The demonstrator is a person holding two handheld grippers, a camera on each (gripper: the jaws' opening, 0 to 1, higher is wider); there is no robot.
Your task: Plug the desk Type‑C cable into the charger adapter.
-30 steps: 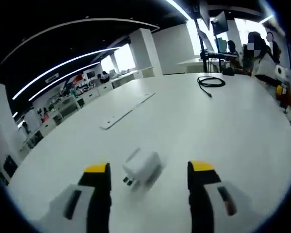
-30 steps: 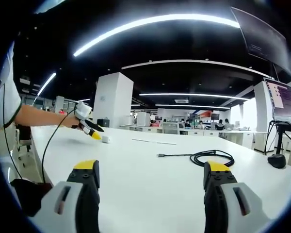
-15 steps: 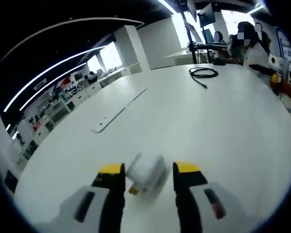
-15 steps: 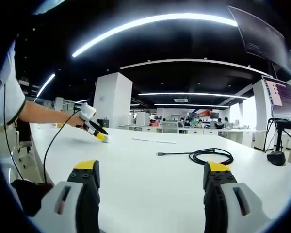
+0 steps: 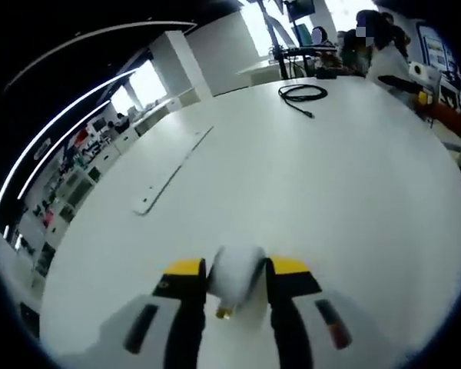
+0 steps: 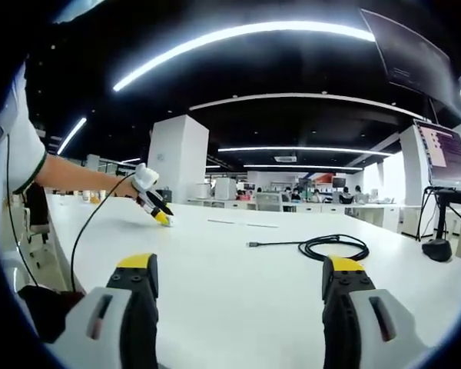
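Left gripper view is showing the left gripper [image 5: 235, 270] with its two yellow-tipped jaws closing tight against one white charger adapter [image 5: 234, 275], which is sitting between them on the white table [image 5: 346, 192]. Farther out, one flat pale strip [image 5: 171, 170] is lying on the tabletop, and beyond it one black coiled Type-C cable [image 5: 300, 94] is resting near the far edge. Right gripper view is showing the right gripper [image 6: 246, 270] hovering with its jaws spread wide and gripping nothing; one cable coil [image 6: 326, 247] is lying ahead, and one arm [image 6: 77, 175] is reaching in at the left
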